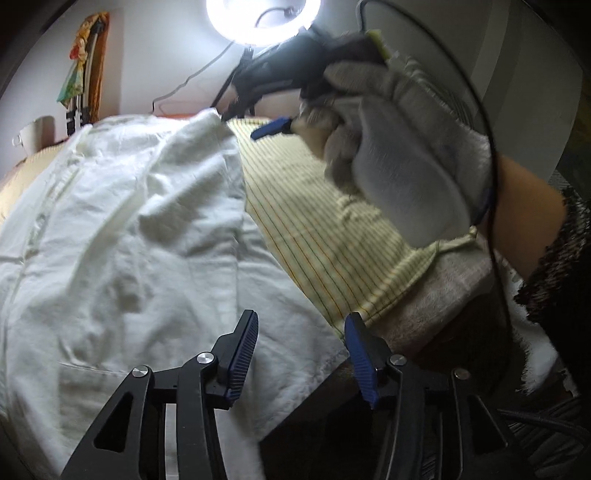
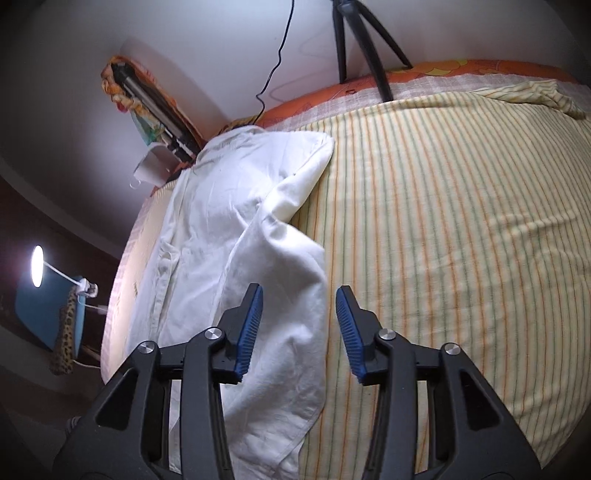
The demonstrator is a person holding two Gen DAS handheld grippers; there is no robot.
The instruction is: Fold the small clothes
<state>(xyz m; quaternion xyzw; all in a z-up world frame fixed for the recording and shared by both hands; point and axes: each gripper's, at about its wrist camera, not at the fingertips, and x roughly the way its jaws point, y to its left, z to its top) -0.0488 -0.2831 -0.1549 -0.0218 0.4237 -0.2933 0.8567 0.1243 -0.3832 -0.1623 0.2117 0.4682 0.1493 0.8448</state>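
A white shirt (image 1: 122,229) lies spread on a yellow striped sheet (image 1: 317,225), partly folded, with one side turned over the middle. My left gripper (image 1: 301,328) is open, low over the shirt's near corner at the bed edge. In the left wrist view the right gripper (image 1: 271,127), held by a gloved hand (image 1: 395,147), hovers over the sheet by the shirt's far corner, blurred. In the right wrist view the shirt (image 2: 240,236) runs down the left and my right gripper (image 2: 299,306) is open just above its folded edge, holding nothing.
A ring light (image 1: 262,18) on a tripod (image 2: 365,48) stands at the far side of the bed. A white cup (image 2: 151,168) and a colourful bundle (image 2: 147,99) sit by the wall. A lamp (image 2: 37,266) and a blue stool (image 2: 48,314) stand left of the bed.
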